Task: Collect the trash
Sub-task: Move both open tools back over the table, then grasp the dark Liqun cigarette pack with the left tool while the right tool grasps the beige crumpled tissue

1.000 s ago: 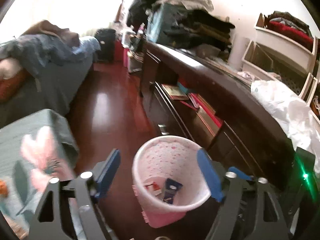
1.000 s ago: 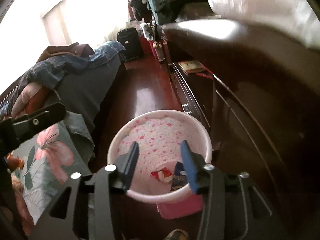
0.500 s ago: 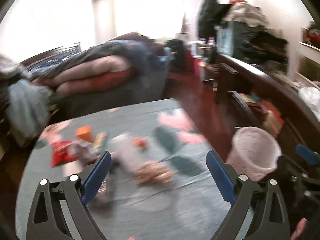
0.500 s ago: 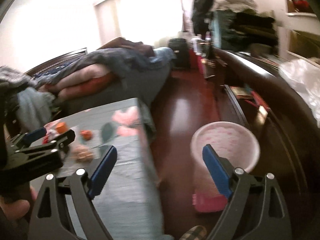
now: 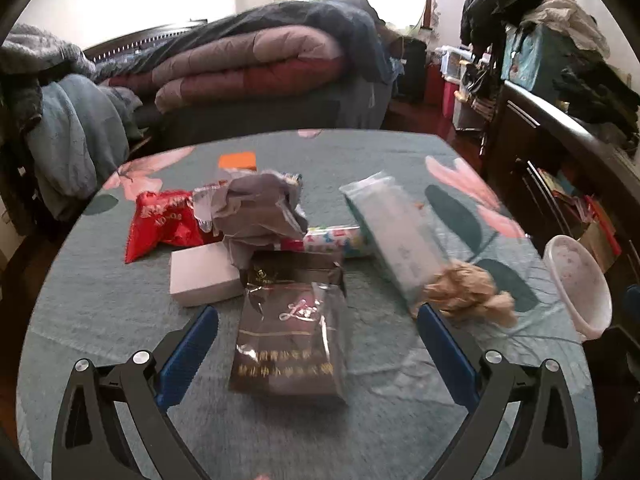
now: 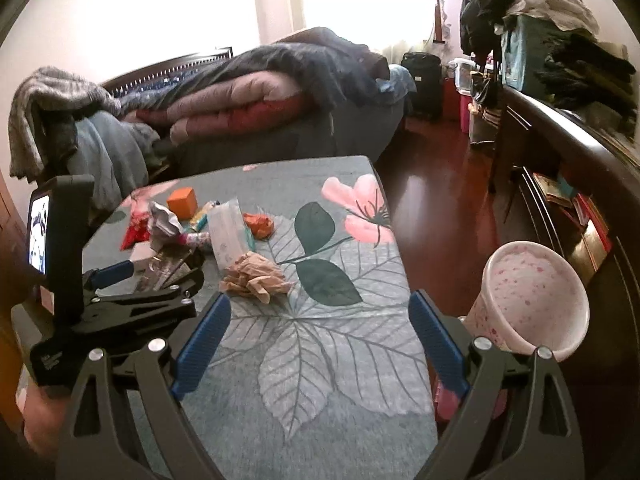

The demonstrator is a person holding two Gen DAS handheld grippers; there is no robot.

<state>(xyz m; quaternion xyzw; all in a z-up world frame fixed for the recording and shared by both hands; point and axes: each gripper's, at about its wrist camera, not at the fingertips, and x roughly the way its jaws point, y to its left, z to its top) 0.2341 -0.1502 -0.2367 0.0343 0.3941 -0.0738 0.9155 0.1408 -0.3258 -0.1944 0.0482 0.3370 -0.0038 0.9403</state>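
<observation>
Trash lies on a floral-cloth table [image 5: 100, 320]: a dark foil bag [image 5: 290, 344], a white box [image 5: 202, 276], a red packet [image 5: 164, 228], crumpled grey wrapper [image 5: 256, 212], a clear plastic pack [image 5: 394, 236] and crumpled brown paper [image 5: 468, 294] [image 6: 254, 278]. My left gripper [image 5: 318, 354] is open, its fingers either side of the foil bag; it shows in the right wrist view [image 6: 156, 276]. My right gripper [image 6: 320, 340] is open and empty over the cloth. The pink bin [image 6: 532, 304] [image 5: 576, 280] stands right of the table.
An orange block [image 6: 182, 200] and orange wrapper [image 6: 260, 224] lie further back. A bed with piled quilts [image 6: 260, 92] is behind the table. A dark dresser [image 6: 580, 184] runs along the right, with red wood floor [image 6: 440, 200] between.
Both grippers swung left from above the pink bin to over the table. The right gripper's fingers opened wider. The left gripper now straddles the foil bag.
</observation>
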